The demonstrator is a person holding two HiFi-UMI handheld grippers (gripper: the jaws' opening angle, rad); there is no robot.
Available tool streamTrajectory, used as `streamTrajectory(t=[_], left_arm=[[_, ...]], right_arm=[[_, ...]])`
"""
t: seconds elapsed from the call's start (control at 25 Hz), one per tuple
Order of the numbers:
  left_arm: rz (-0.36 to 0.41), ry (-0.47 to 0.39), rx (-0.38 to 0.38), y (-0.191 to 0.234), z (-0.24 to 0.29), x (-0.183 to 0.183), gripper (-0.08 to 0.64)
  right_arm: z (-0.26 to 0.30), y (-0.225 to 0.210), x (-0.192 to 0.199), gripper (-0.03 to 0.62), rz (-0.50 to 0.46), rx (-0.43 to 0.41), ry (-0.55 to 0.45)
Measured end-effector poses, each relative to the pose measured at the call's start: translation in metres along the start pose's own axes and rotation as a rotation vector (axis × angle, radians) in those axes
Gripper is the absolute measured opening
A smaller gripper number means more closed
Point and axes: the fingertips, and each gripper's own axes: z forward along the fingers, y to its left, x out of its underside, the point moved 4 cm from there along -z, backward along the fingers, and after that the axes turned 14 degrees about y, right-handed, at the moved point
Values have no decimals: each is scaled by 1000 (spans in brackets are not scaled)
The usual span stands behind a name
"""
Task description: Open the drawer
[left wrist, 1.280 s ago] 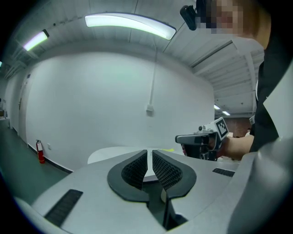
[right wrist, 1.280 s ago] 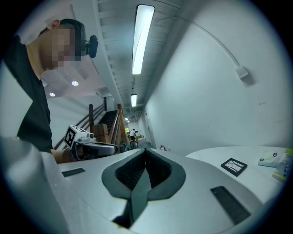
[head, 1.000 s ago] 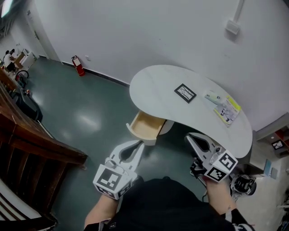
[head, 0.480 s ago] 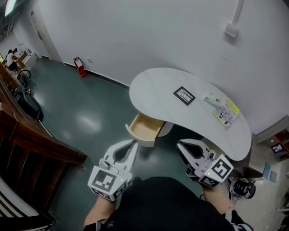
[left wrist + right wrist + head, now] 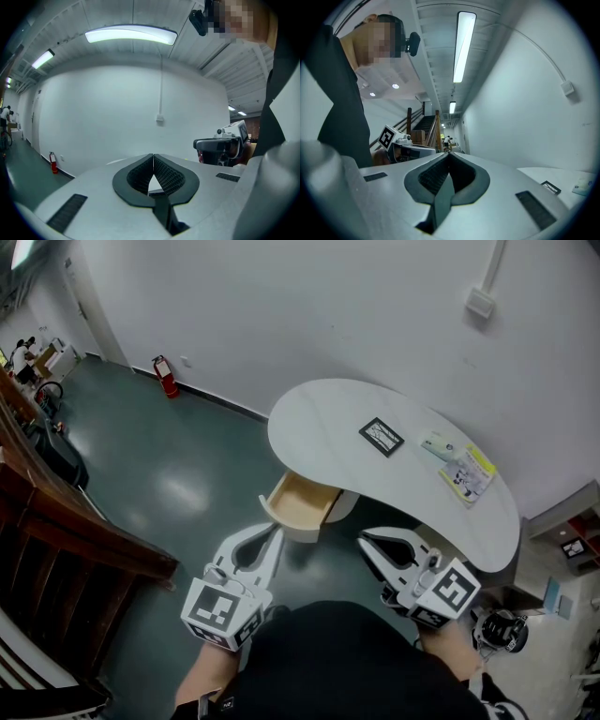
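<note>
The drawer (image 5: 302,502) stands pulled out from under the near left edge of the white table (image 5: 319,427), and its pale wood inside looks empty. My left gripper (image 5: 276,534) hangs just short of the drawer's front, shut with nothing in it; in the left gripper view its pads (image 5: 153,155) meet. My right gripper (image 5: 364,538) is to the drawer's right, below the table edge. It is shut and empty too (image 5: 449,154). Neither gripper touches the drawer.
On the table lie a black-framed card (image 5: 382,436), a small card (image 5: 438,444) and leaflets (image 5: 466,470). A red fire extinguisher (image 5: 164,377) stands by the wall. A dark wooden stair rail (image 5: 66,540) runs along the left, and shelving (image 5: 574,531) stands at the right.
My right gripper has shifted left toward the drawer and rolled a little. The left gripper has hardly moved. The drawer stays pulled out as before.
</note>
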Motion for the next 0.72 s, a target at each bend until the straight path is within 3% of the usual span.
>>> streamTrajectory(t=[0.72], left_arm=[[-19, -1, -19, -3, -14, 4, 13]], right_arm=[[-1, 9, 2, 14, 18, 9, -7]])
